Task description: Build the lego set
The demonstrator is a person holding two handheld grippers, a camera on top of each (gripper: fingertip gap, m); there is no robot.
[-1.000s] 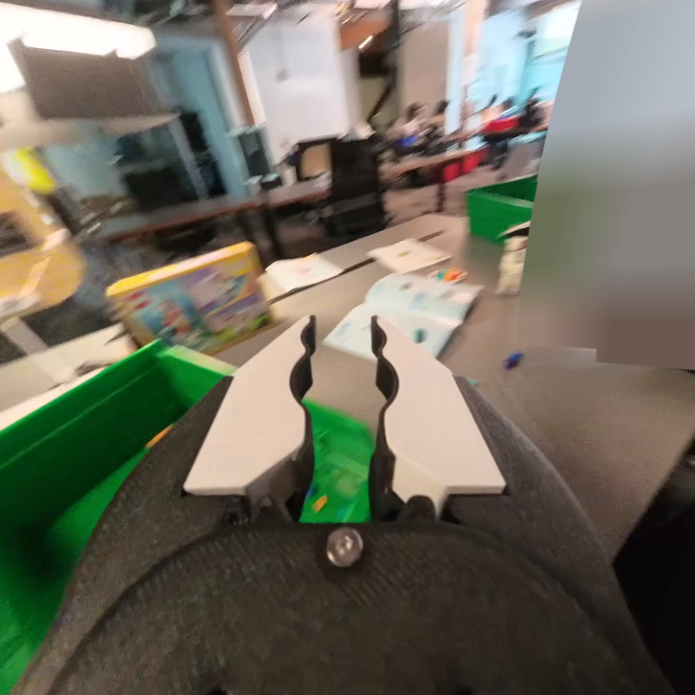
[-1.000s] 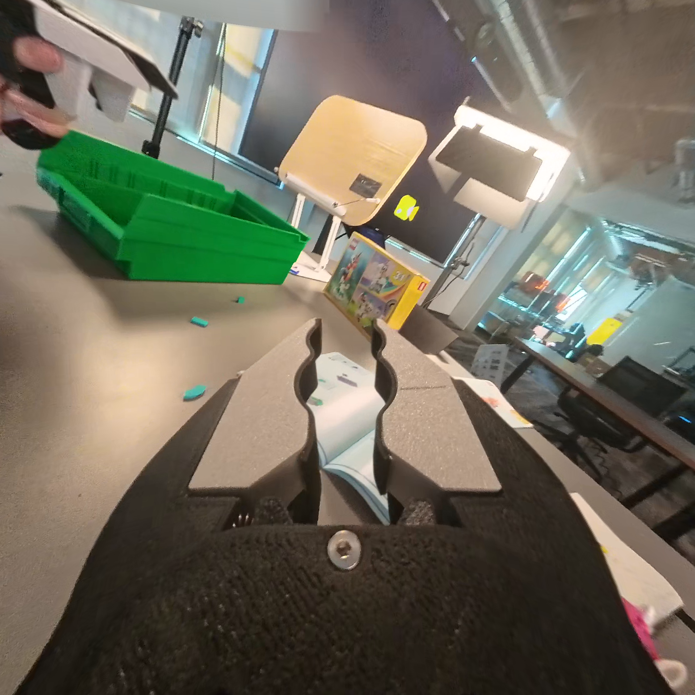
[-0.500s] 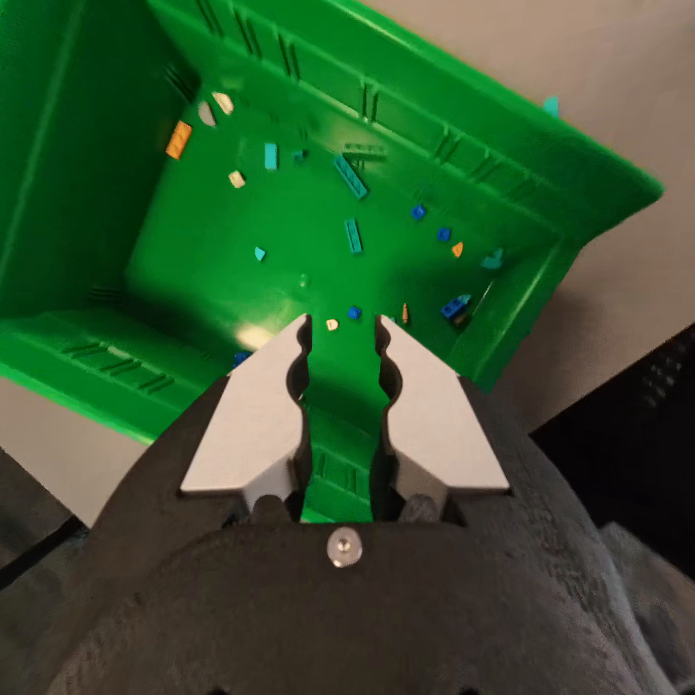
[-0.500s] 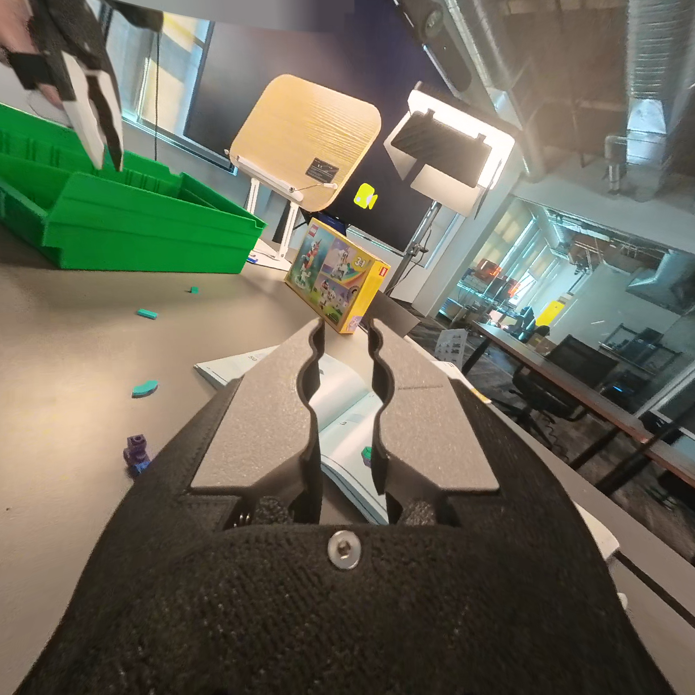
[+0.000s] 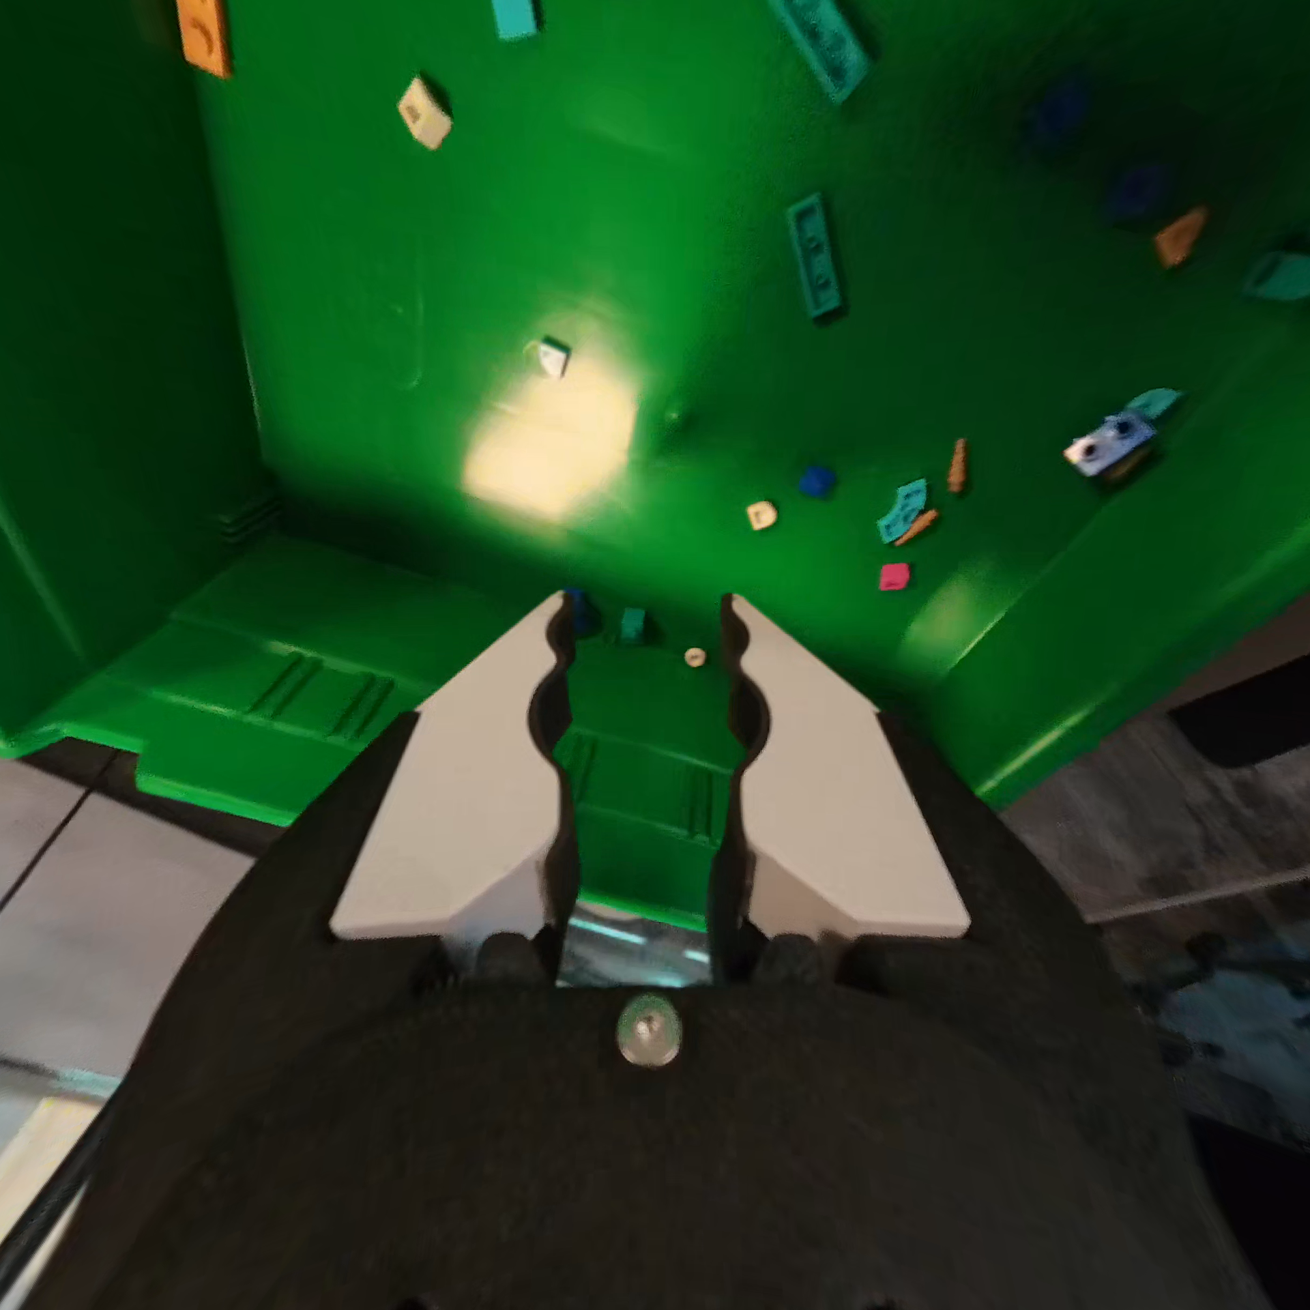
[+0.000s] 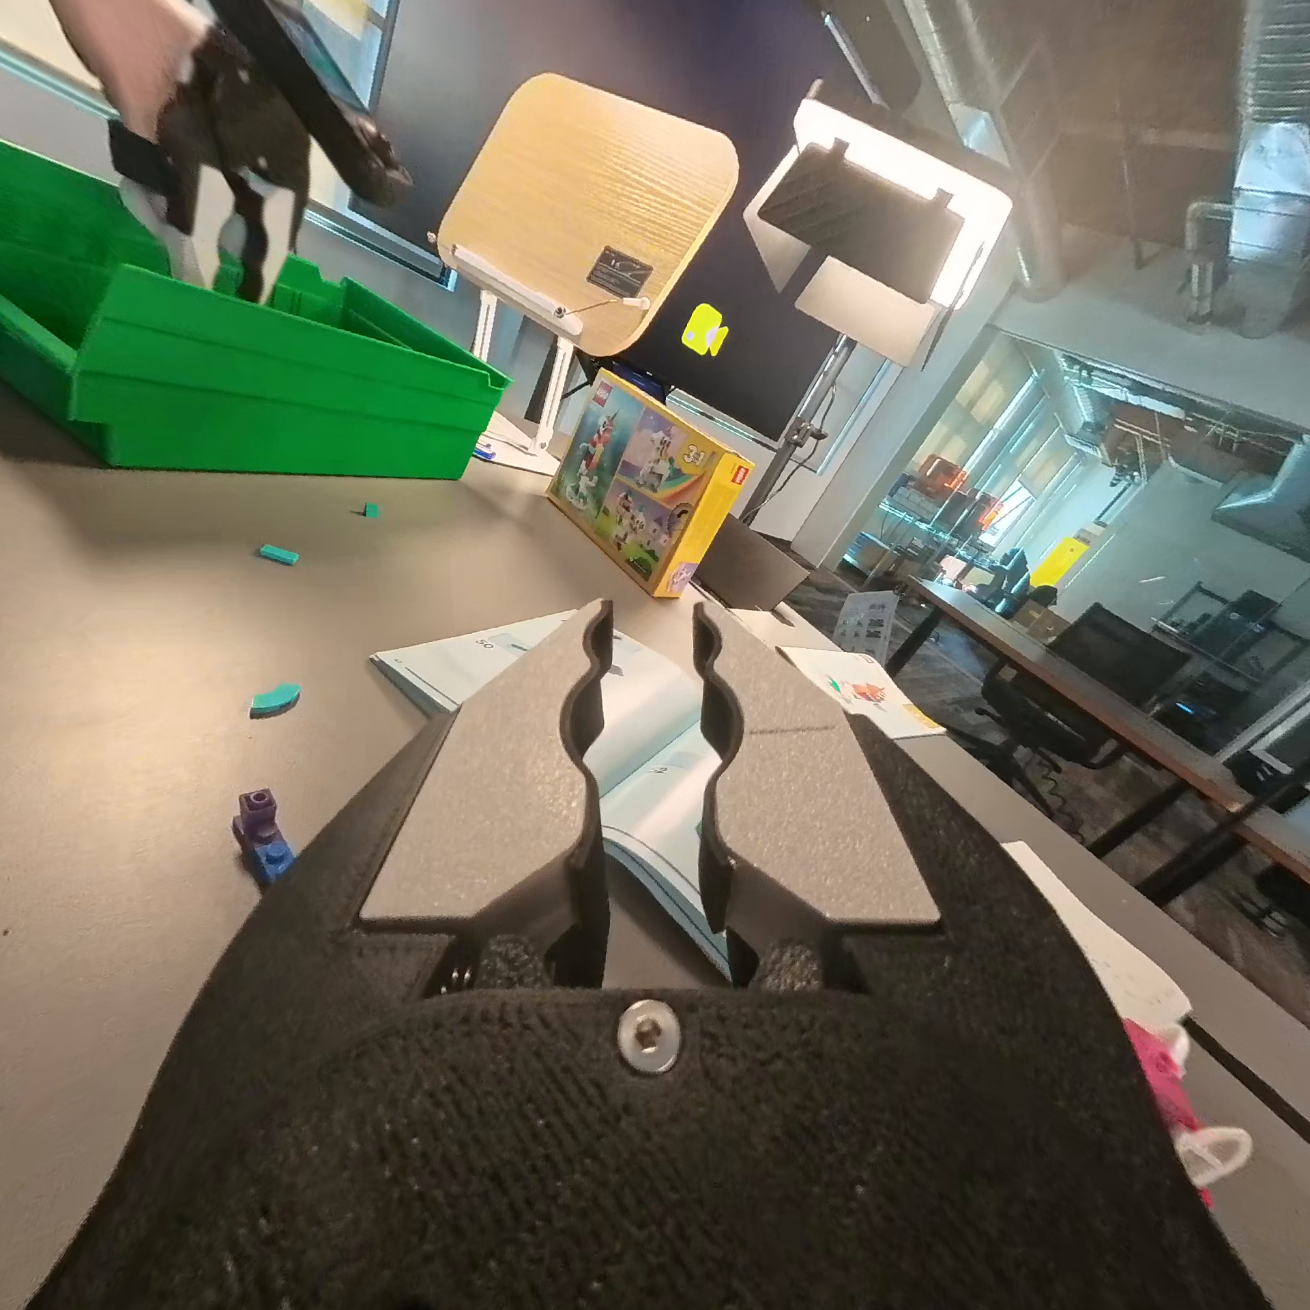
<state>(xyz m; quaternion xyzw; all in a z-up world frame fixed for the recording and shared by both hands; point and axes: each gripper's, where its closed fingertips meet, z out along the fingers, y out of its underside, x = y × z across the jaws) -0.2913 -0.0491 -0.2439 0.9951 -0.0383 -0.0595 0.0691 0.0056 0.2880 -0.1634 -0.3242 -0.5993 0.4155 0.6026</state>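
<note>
A: In the left wrist view, our left gripper [image 5: 644, 602] hangs over the green bin [image 5: 298, 680], its pale fingers [image 5: 468, 780] spread with nothing between them. Loose lego pieces lie scattered on the bin floor: a long teal plate [image 5: 815, 259], a pink piece [image 5: 894, 576], a small blue stud [image 5: 816, 480], a cream tile [image 5: 424, 113], an orange tile [image 5: 204, 35] at the top edge.

B: And just past our fingertips we see a small teal brick [image 5: 632, 624] and a tiny round cream piece [image 5: 695, 656] by the near wall.

A: In the right wrist view, our right gripper [image 6: 648, 609] sits low over the grey table [image 6: 106, 638], fingers apart and empty, above the open instruction booklet [image 6: 652, 716].

B: We also see the left gripper [image 6: 227, 280] far off, dipping into the green bin [image 6: 283, 404]. Teal pieces [image 6: 275, 698] lie on the table, a purple-and-blue assembly [image 6: 261, 829] near our left finger, and the yellow lego box [image 6: 648, 489] stands beyond the booklet.
</note>
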